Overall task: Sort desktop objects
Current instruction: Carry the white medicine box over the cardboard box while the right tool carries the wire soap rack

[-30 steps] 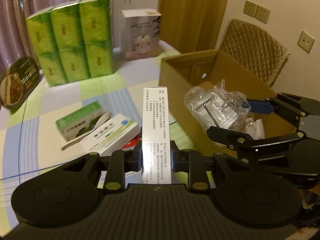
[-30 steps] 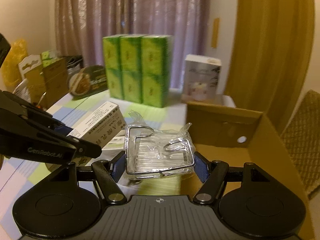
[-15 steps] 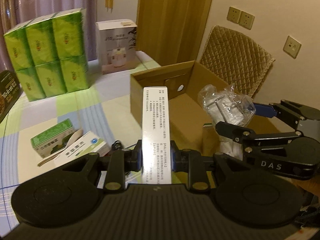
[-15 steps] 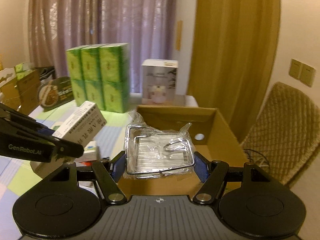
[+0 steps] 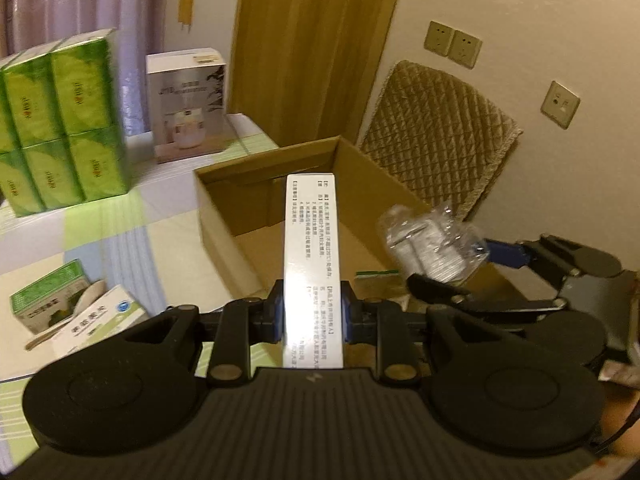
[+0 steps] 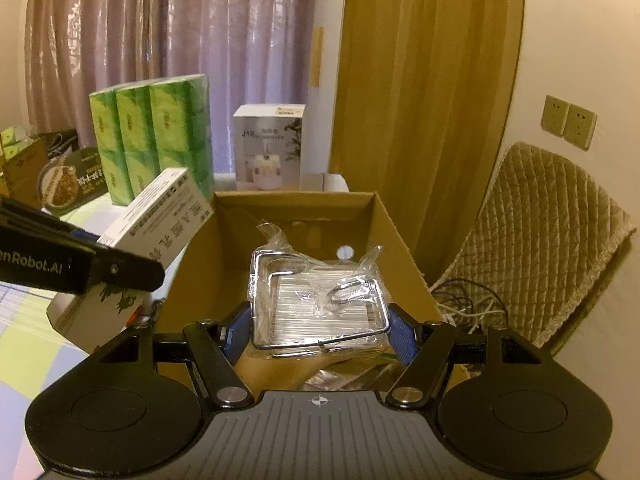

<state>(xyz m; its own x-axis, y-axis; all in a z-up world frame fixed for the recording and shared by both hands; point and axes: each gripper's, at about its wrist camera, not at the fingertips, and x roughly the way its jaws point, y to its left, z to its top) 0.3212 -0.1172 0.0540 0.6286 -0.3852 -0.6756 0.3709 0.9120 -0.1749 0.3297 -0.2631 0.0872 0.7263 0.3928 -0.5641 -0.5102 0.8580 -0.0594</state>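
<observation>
My left gripper (image 5: 312,312) is shut on a long white printed box (image 5: 311,240), which reaches out over the open cardboard box (image 5: 224,208). In the right wrist view that same white box (image 6: 160,220) hangs at the cardboard box's (image 6: 296,204) left wall. My right gripper (image 6: 318,330) is shut on a wire rack wrapped in clear plastic (image 6: 316,300), held above the cardboard box's inside. From the left wrist view the wrapped rack (image 5: 432,240) and the right gripper (image 5: 452,264) hover over the carton's right side.
A green tissue pack (image 5: 60,124) and a white appliance box (image 5: 186,104) stand at the table's back. Two small boxes (image 5: 76,312) and a spoon lie on the checked cloth at the left. A quilted chair (image 5: 436,136) stands behind the carton, with cables (image 6: 464,300) below it.
Both grippers have carried their loads rightward, from beside the cardboard box to over its opening. The small boxes on the cloth have slid toward the left edge of the left wrist view.
</observation>
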